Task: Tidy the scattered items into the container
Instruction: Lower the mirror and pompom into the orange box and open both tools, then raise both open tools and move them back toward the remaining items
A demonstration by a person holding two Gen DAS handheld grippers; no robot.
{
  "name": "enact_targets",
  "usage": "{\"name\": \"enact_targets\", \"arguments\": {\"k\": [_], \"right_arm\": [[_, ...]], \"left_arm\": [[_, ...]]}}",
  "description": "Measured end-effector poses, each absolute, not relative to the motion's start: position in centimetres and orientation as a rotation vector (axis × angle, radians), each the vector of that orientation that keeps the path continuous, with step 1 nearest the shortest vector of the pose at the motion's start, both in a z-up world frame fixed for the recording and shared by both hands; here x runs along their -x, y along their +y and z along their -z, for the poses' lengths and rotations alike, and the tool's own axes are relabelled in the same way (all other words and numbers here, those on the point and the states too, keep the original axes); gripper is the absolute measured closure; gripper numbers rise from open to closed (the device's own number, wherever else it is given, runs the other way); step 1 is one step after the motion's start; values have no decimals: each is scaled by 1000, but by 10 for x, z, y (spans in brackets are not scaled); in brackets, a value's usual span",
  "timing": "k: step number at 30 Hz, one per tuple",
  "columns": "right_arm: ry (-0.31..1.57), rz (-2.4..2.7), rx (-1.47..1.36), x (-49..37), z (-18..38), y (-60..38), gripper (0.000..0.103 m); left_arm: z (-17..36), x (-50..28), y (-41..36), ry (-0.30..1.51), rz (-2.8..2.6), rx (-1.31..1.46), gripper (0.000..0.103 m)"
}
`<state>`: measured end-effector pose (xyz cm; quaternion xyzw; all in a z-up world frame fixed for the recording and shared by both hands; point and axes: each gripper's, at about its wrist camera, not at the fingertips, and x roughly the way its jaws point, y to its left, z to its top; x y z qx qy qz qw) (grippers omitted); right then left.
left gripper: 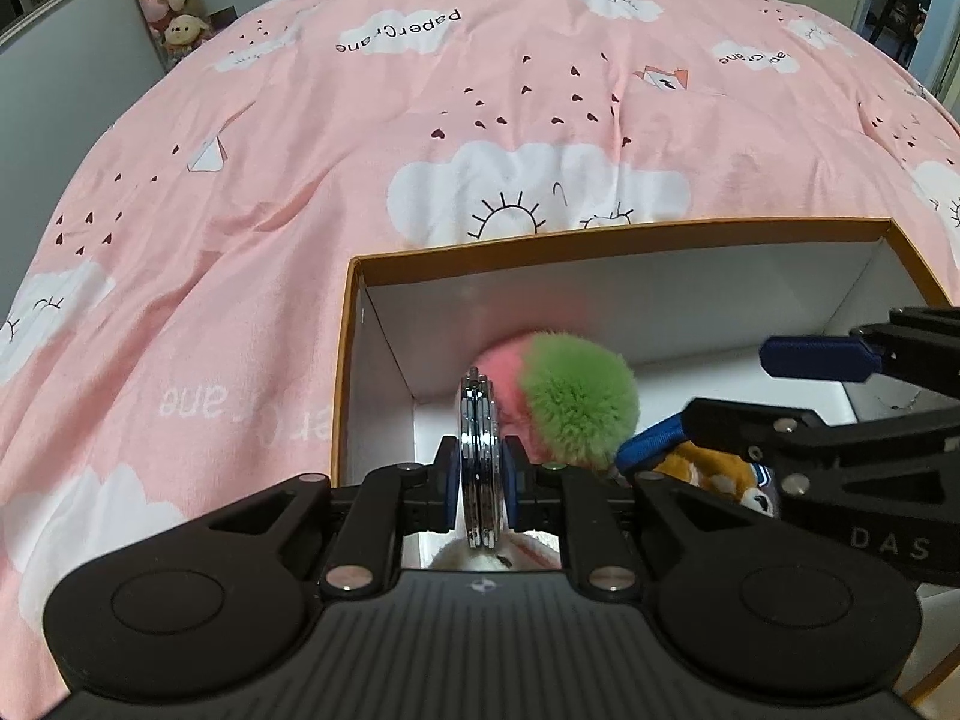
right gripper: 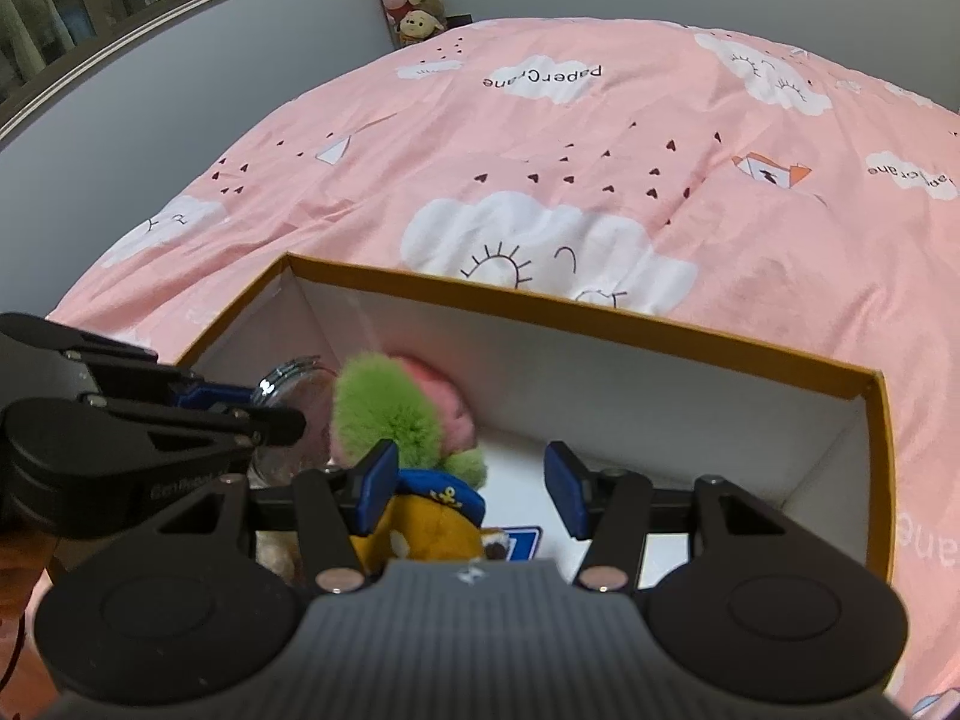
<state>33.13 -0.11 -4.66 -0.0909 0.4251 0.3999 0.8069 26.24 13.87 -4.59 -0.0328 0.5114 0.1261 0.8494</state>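
Left gripper [left gripper: 478, 483] pinches round chrome compact mirror [left gripper: 478, 456] edge-on over white, orange-rimmed cardboard box [left gripper: 600, 240] w/ plush toys (soft landing); right gripper [right gripper: 474, 489] half open, empty. Risk: mirror slips early, hits wall.

Bed [left gripper: 360, 138] covered by pink duvet printed with white clouds, small dark hearts, paper cranes, lettering. Fabric lightly creased. Open orange-rimmed box [left gripper: 600, 237] with white interior set directly on duvet, near lower edge of both views.
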Motion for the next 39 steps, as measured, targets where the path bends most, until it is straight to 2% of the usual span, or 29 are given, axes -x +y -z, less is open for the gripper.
{"name": "enact_targets", "arguments": {"k": [14,24,30,33,35,39], "right_arm": [[908,-843,177,-329,46,-9,46],[881,-844,172,-323,41,-13,45],[832,-845,204,-308,29,-12,39],[840,-814,236,-300,25,-12,38],[852,-801,259,-294,23,-12,36],[859,-810,269,-281,19,-15,31]], "left_arm": [[43,-260,139,1054,-273,42,82],[26,-241,147,971,-232,109,80],[7,-227,139,915,-216,80,73],[-2,-221,134,906,-210,70,63],[-7,-216,130,907,-211,64,49],[-16,-205,123,905,-214,46,49]]}}
